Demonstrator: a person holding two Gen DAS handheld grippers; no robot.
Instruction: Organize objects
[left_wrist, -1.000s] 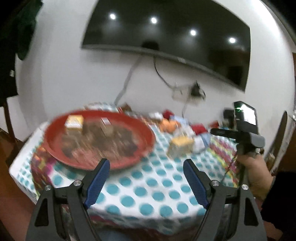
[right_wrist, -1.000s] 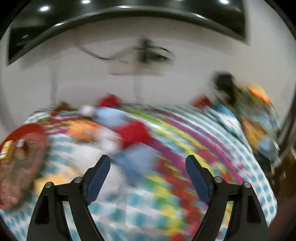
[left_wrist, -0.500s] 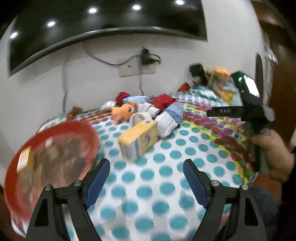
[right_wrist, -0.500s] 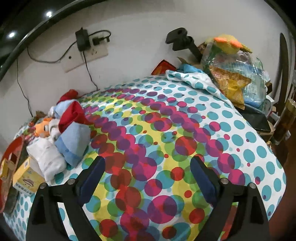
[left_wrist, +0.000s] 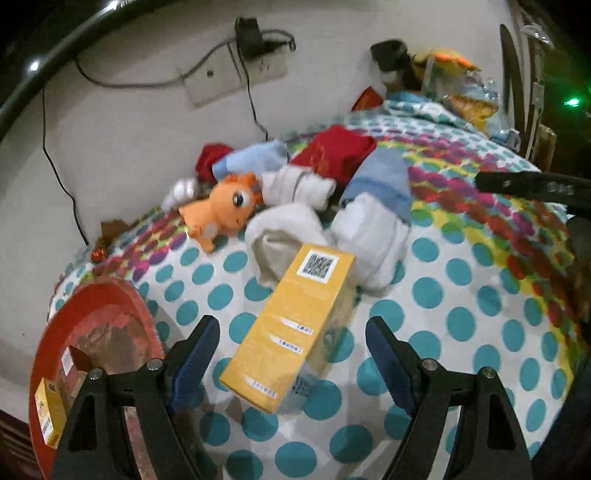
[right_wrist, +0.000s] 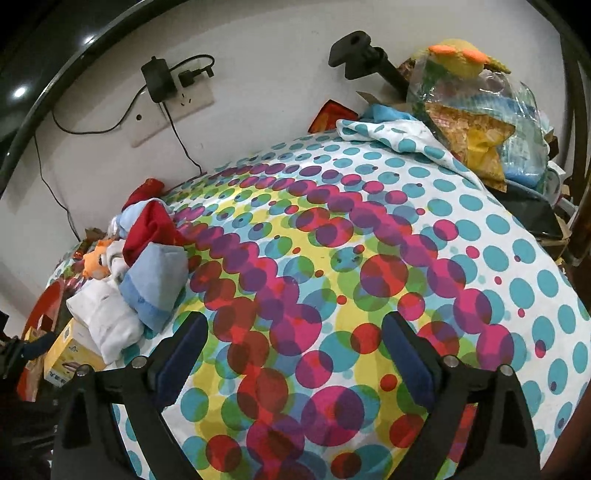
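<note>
A yellow carton (left_wrist: 291, 325) lies on the dotted tablecloth, right in front of my open left gripper (left_wrist: 291, 354), its near end between the fingers without touching them. Behind it lie white socks (left_wrist: 369, 236), a blue sock (left_wrist: 384, 184), a red cloth (left_wrist: 332, 155) and an orange plush toy (left_wrist: 221, 210). A red tray (left_wrist: 96, 332) at the left holds a small yellow box (left_wrist: 48, 417). My right gripper (right_wrist: 295, 354) is open and empty over the bare cloth. The carton (right_wrist: 70, 354) and the sock pile (right_wrist: 147, 280) show at its left.
A wall socket with chargers (right_wrist: 170, 96) is behind the table. A bag of toys and packets (right_wrist: 472, 122) and a black holder (right_wrist: 362, 55) stand at the back right. The other gripper's body (left_wrist: 535, 188) reaches in at the right of the left wrist view.
My left gripper has swung right from the red tray and moved in close to the yellow carton. My right gripper has steadied over the colourful cloth and shifted slightly forward.
</note>
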